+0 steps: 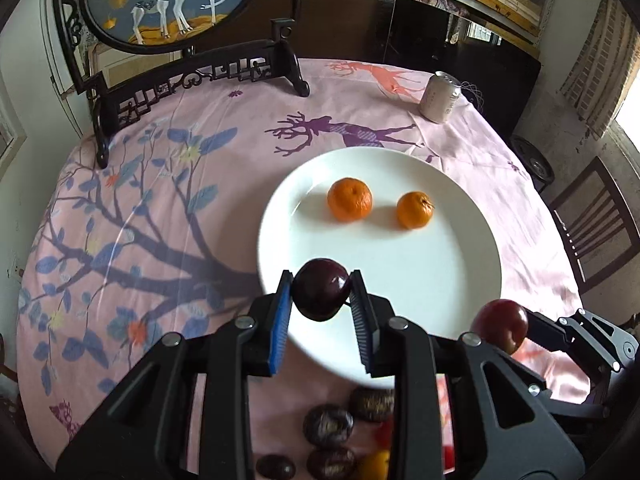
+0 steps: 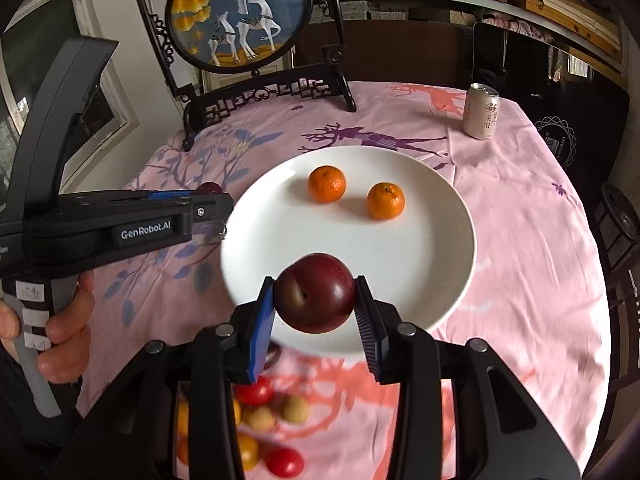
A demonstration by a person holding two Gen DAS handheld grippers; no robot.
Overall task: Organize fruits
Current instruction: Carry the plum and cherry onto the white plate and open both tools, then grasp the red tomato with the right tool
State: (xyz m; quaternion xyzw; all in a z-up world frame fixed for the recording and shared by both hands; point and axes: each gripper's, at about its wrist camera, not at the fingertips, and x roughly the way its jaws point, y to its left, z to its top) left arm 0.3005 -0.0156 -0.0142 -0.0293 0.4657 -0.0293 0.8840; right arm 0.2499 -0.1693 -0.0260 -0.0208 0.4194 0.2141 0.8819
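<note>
Fingers (image 1: 285, 300) of left gripper (image 1: 322, 294) clamping dark plum (image 1: 320, 294), right gripper (image 2: 315, 300) fingers clamping red plum (image 2: 315, 292), above plate (image 2: 440, 248)

At your eleven o'clock a dark carved stand (image 2: 264, 92) holds a round deer painting (image 2: 240, 16). At one o'clock a pale drink can (image 2: 481, 111) stands upright on the pink deer-print cloth (image 2: 520, 240) covering the surface.

White plate (image 1: 460, 280), centre frame; two orange mandarins (image 1: 349, 199) on it. Dark purple plum (image 1: 320, 294) between blue pads (image 1: 280, 328); red-maroon plum (image 2: 314, 292) likewise. Pink tablecloth (image 1: 200, 200): purple deer, blue-leaved tree. Silver can (image 1: 440, 98), upper right.
</note>
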